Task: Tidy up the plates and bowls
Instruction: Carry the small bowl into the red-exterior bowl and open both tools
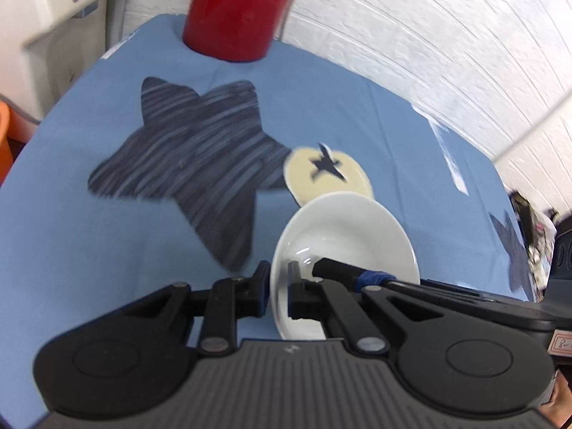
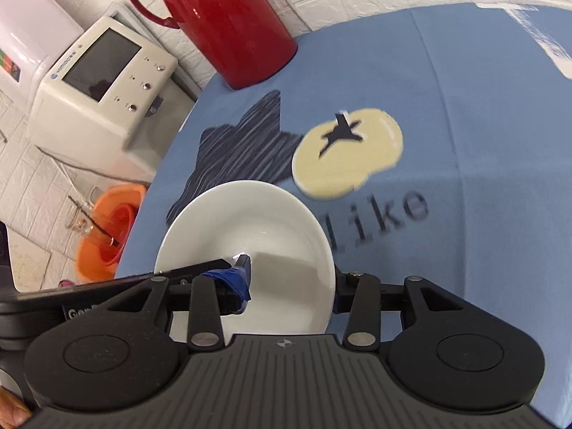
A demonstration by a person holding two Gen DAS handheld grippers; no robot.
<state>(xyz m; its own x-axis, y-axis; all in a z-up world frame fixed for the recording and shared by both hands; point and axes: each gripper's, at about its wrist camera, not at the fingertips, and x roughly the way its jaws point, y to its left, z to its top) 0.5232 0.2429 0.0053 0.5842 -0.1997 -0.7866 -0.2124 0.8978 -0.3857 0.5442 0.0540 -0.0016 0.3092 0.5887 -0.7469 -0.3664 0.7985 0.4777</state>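
Both claws pinched one white plate [image 1: 343,236] above the table [image 1: 71,214]: left claw [image 1: 279,286] on its nine-o'clock rim, right claw [image 2: 286,289] straddling it. A red jug [image 2: 228,25] stood at twelve o'clock; the plate looked unplaced, and no stack showed.

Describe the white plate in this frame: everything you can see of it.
The white plate is round, glossy, plain, seemingly ceramic, with a shallow well and broad rim; it looks empty. It sits above the blue printed tablecloth, whether resting or lifted is unclear. The left hand-held gripper pinches its rim, one finger inside and one outside. The right hand-held gripper straddles it, fingers at opposite sides, apparently gripping. A red jug stands apart behind it.
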